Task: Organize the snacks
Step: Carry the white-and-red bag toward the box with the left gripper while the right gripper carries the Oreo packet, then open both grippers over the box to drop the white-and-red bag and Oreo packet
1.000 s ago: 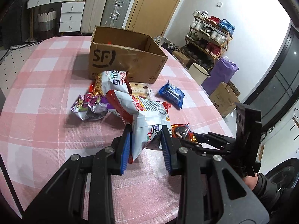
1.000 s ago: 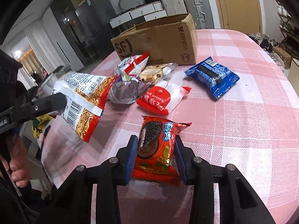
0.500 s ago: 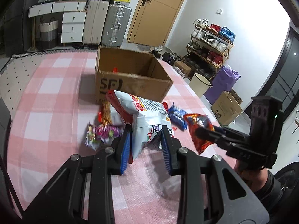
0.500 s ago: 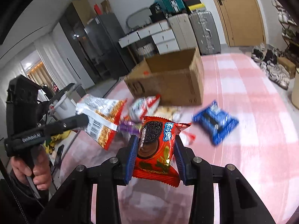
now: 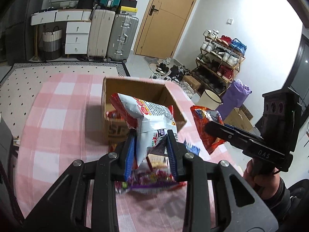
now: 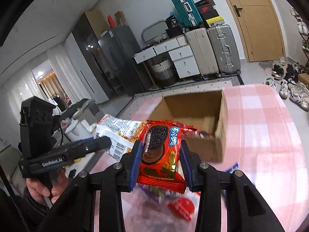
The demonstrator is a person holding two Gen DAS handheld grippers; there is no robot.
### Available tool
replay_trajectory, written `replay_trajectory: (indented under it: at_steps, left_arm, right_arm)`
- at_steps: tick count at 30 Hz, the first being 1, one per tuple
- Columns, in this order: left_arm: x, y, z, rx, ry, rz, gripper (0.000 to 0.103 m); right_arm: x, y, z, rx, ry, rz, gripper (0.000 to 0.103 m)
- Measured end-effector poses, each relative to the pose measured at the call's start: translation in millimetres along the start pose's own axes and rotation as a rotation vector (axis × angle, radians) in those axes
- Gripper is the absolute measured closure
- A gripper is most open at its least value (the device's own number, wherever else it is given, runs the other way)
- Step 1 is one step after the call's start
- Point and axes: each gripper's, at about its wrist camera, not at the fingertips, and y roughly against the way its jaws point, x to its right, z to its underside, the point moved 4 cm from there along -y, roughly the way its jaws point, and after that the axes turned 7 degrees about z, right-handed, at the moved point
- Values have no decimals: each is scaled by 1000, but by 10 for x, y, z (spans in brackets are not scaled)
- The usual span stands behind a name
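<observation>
Carrying two packs above the table (image 5: 58, 116), you are gripping a white bag (image 5: 154, 123) in the left gripper (image 5: 149, 145) and a red pack (image 6: 161, 152) in the right gripper (image 6: 160, 164). The box (image 6: 202, 147) is waiting at twelve o'clock, some snacks seemingly inside; loose snacks (image 6: 181, 207) at six o'clock are still needing sorting.

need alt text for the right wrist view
The right tool grips a red cookie packet above a pink checked table, facing an open cardboard box. At left, the left tool holds a white snack bag.

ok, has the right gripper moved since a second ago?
Yes. The right gripper, shut on the red cookie packet, rose off the table toward the cardboard box.
</observation>
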Motion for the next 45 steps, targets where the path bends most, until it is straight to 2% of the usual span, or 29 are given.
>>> replay_trajectory:
  at_steps: [10, 17, 24, 32, 45]
  left_arm:
    - [-158, -322, -662, -6, 3, -28, 76]
    - [-340, -746, -917, -42, -1, -42, 76]
    - [-577, -1215, -942, -93, 18, -45, 76]
    - [-787, -1624, -817, -138, 37, -59, 76]
    - [-793, -1881, -795, -144, 34, -49, 74]
  right_arm:
    - [-24, -332, -584, -9, 63, 11, 65]
    - [110, -608, -766, -31, 41, 24, 65]
    - [295, -930, -746, -74, 29, 66, 65]
    - [505, -1293, -617, -132, 25, 118, 65]
    - [569, -1497, -554, -142, 42, 169, 65]
